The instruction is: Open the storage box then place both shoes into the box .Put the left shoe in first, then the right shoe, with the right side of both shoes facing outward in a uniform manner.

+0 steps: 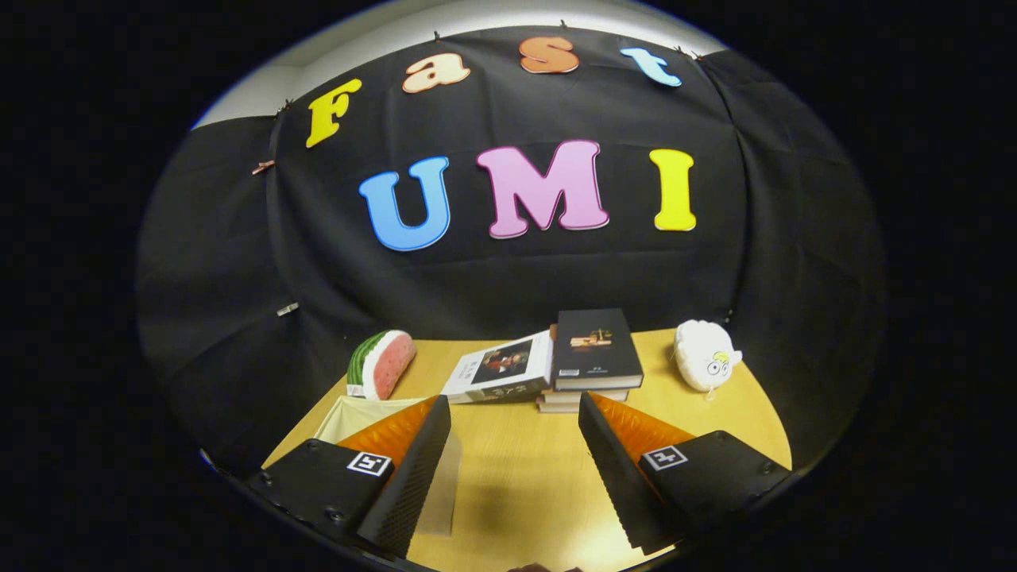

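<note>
The gripper (515,401) hovers over a wooden table (516,469), fingers spread apart and empty. Books (556,361) sit at the far edge between a watermelon-slice toy (381,364) and a white plush toy (705,355).

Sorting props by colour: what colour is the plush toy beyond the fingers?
White plush toy, with a small yellow patch; gripper view. Gripper open.

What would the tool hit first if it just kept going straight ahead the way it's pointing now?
Probably the stack of books. The open tool holds nothing, with bare table between its fingers and the stack just beyond them; depth is hard to judge.
</note>
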`<state>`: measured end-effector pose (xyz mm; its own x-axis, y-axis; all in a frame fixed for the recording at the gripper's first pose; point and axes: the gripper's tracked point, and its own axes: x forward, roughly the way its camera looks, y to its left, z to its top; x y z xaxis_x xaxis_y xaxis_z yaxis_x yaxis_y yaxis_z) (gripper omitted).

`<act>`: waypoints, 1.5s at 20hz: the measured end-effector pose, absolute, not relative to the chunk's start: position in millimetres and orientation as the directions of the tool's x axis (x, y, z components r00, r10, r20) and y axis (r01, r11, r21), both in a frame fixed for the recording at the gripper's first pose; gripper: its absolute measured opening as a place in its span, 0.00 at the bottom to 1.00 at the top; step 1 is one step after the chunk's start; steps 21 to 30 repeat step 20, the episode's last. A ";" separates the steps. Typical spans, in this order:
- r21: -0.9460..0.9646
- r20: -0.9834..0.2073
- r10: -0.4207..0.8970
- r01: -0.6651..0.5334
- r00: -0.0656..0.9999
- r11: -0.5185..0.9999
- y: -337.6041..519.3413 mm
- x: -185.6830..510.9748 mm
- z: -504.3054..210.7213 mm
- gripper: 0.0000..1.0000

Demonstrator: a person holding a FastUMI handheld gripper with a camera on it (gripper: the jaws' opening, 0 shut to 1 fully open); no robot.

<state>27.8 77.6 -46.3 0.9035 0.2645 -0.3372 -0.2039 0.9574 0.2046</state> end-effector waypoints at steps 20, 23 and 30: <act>0.093 -0.181 0.023 -0.006 0.983 0.996 -60.0 24.9 -20.7 0.98; 0.093 -0.181 0.023 -0.006 0.983 0.996 -60.0 24.9 -20.7 0.98; 0.093 -0.181 0.023 -0.006 0.983 0.996 -60.0 24.9 -20.7 0.98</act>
